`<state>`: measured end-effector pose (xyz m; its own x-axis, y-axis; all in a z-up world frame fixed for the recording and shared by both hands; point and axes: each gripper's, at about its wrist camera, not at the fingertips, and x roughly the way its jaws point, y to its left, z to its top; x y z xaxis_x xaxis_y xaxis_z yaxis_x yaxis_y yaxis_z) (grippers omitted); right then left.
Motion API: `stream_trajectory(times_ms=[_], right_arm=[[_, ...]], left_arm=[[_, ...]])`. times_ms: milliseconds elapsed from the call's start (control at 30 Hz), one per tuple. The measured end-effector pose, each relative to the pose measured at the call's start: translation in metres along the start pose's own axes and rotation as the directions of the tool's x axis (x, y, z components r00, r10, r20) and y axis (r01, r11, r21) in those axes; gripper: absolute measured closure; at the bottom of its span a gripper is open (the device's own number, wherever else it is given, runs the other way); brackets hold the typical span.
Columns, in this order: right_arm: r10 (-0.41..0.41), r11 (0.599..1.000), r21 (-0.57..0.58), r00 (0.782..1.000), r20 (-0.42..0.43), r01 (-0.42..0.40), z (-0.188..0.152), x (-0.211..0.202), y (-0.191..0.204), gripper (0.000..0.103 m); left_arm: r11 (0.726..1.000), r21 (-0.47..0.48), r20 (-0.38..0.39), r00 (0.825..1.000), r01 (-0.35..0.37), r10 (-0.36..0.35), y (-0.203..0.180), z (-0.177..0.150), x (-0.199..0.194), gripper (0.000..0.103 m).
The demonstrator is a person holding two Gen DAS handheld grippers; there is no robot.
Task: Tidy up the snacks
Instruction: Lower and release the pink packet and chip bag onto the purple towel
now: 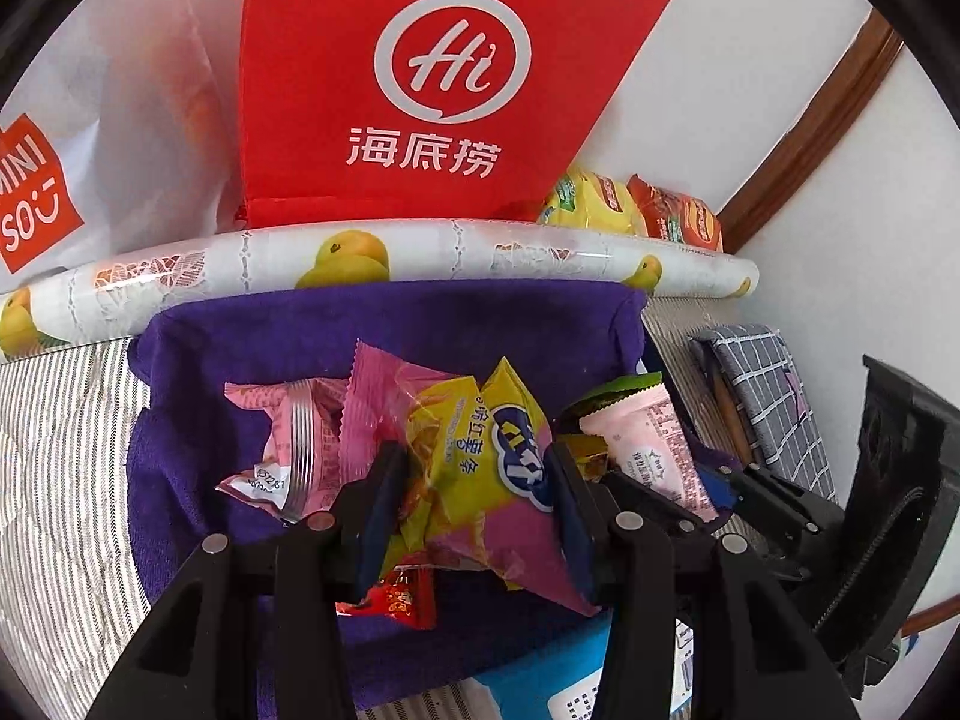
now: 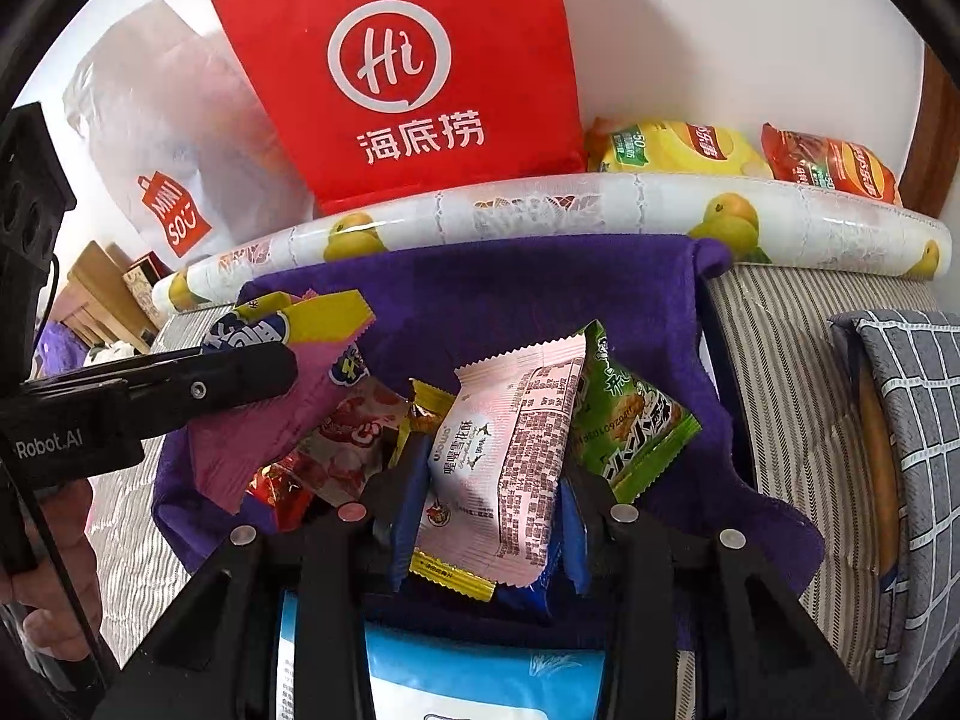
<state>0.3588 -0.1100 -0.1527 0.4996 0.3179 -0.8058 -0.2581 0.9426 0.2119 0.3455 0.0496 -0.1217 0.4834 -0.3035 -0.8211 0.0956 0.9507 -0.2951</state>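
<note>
Two hand-held grippers work a heap of snacks on a purple towel [image 2: 540, 282] spread over a striped bedcover, each one already holding a packet. Nearest the right wrist camera, the right gripper [image 2: 486, 516] pinches a pale pink nougat packet [image 2: 510, 450] across its short width, blue pads pressed to either side; the packet's long axis runs straight ahead, away from the jaws and tipped slightly right. A small yellow-ended candy [image 2: 453, 576] lies just under its near end, and a green cracker packet [image 2: 630, 426] leans against its right edge, touching it.

To the left, the left gripper [image 1: 474, 492] grips a pink-and-yellow sweet potato chips bag [image 1: 480, 462] the same way, across its width, the bag's length pointing forward and upward between the pads. Seen from the right camera, that bag hangs tilted above the left side of the heap, apart from the pink packet. A red candy wrapper [image 1: 396, 594] lies below it, and a pink ridged-seal packet [image 1: 288, 450] sits just to its left on the towel.

Beyond the towel runs a rolled fruit-print mat [image 2: 540, 210], then a red Haidilao bag [image 2: 408, 78], a white Miniso bag [image 2: 174, 138] and two chip bags against the wall.

The next move seems to turn on where each held packet goes: the right hand is nearer the right side, the left hand nearer the bags at the back left
</note>
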Motion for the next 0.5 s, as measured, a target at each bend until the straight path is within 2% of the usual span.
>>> stream_trajectory(times_ms=[167, 267, 500], right_arm=[[-0.027, 0.999, -0.035, 0.999, 0.017, 0.028, -0.001, -0.006, 0.004, 0.063], [-0.031, 0.999, -0.038, 0.999, 0.022, 0.032, -0.001, -0.01, 0.004, 0.059], [-0.038, 0.999, -0.035, 0.998, 0.042, 0.039, -0.004, -0.022, 0.005, 0.058]], left_arm=[[1.0, 0.003, -0.005, 1.0, -0.001, 0.001, -0.001, 0.0, 0.003, 0.058], [1.0, 0.002, -0.005, 1.0, 0.003, -0.003, -0.001, 0.0, 0.003, 0.058], [1.0, 0.005, -0.006, 1.0, 0.01, -0.01, -0.001, 0.0, 0.003, 0.057]])
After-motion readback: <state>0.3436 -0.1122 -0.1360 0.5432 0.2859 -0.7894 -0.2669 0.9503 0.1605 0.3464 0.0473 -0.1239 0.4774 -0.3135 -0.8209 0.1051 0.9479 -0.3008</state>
